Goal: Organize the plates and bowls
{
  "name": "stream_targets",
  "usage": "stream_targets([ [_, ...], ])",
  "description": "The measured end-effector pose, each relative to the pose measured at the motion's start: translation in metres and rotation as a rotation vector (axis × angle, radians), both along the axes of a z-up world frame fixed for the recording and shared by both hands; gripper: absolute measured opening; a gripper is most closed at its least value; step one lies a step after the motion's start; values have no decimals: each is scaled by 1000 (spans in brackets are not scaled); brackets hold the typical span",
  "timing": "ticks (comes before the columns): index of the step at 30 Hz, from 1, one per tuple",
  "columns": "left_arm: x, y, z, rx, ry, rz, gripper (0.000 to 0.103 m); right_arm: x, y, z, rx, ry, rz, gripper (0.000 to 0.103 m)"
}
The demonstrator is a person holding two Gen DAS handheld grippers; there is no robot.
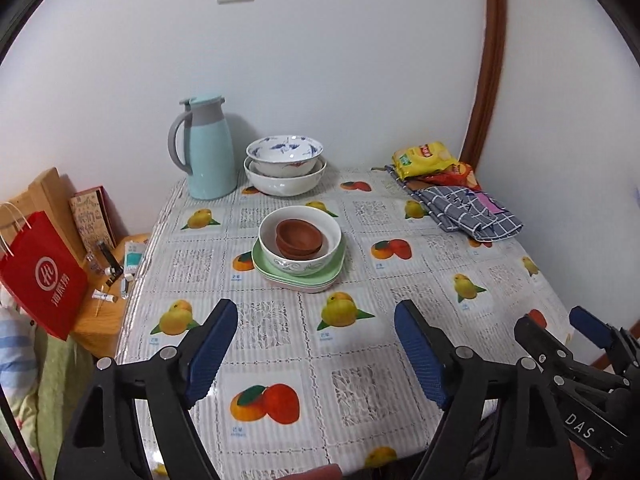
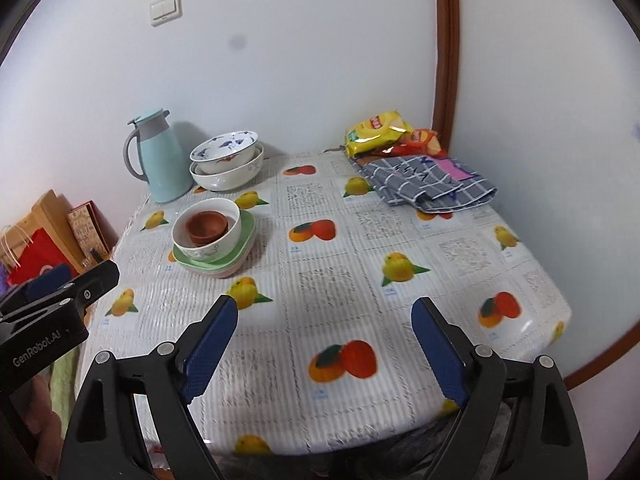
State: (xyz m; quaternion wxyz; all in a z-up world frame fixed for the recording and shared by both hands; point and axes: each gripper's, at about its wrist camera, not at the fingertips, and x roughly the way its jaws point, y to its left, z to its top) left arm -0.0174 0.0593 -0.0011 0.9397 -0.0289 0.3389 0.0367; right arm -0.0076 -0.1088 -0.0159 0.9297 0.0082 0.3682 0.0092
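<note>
We hold our left gripper (image 1: 316,344) low in its own view, tilted downward, its two blue-padded fingers (image 1: 212,348) spread wide with nothing between them. Our right gripper (image 2: 324,344) is likewise angled down, its blue pads (image 2: 210,346) standing far apart and gripping nothing. The two sit side by side: the right one shows at the left camera's right edge, and the left one at the right camera's left edge.

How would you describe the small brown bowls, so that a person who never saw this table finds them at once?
Start at the light blue jug by the wall, then come forward to the green plates in the middle of the table. A white bowl stands on them, and the brown bowls sit nested inside it, the only unglazed, clay-coloured dishes there.
</note>
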Motion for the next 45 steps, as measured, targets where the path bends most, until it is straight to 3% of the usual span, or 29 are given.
stream_targets([
  [9,-24,-13,6,39,-38,-9,80,-28,-8,11,4,-39,-13,88],
  [15,-28,-12,8,17,-50,-8,82,-36,-8,13,-12,-47,-13,88],
  [45,-36,-19,4,43,-34,-14,83,-42,-7,12,-2,-47,9,89],
])
